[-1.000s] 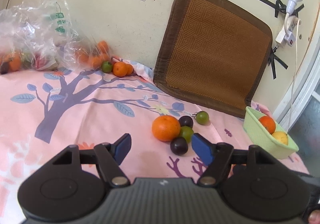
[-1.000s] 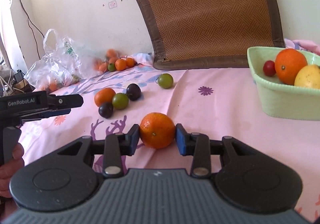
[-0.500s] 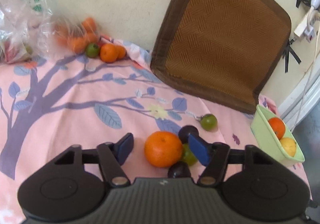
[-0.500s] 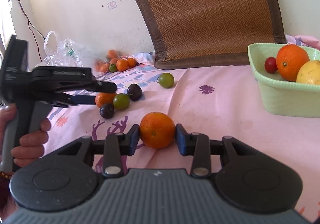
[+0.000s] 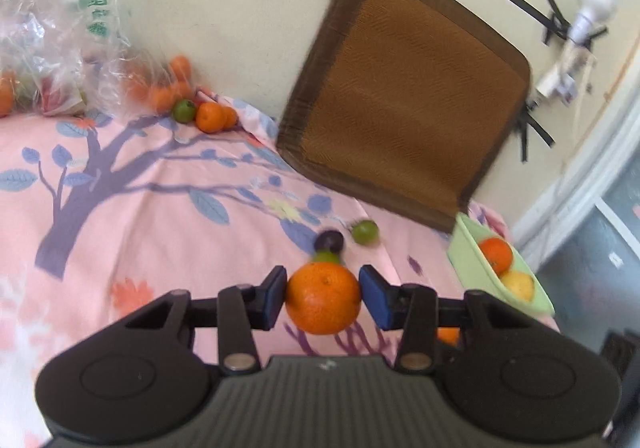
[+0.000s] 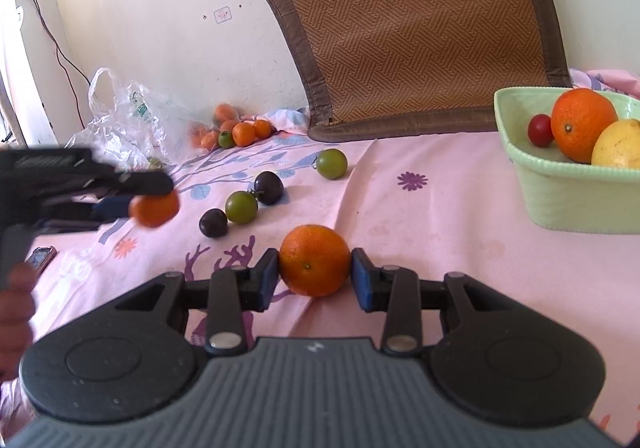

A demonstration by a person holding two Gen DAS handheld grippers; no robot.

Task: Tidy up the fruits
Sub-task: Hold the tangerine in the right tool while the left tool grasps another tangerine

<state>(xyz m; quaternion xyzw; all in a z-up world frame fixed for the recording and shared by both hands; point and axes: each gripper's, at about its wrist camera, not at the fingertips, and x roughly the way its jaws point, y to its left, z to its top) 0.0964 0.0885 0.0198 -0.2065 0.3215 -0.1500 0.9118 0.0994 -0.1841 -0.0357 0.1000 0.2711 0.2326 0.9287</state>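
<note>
Oranges (image 5: 323,298) beside plastic bag (image 5: 60,48), green print unreadable

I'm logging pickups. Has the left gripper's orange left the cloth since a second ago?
Yes. The orange, then beside the plums on the cloth, now hangs clamped in the left gripper, left of them.

green printed characters on plastic bag (image 5: 94,14), unreadable

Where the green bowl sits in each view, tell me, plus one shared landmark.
Left wrist view: green bowl at the right edge, below the brown mat's corner.
Right wrist view: green bowl at the upper right, holding fruit.
Shared landmark: the brown mat leaning on the wall.
</note>
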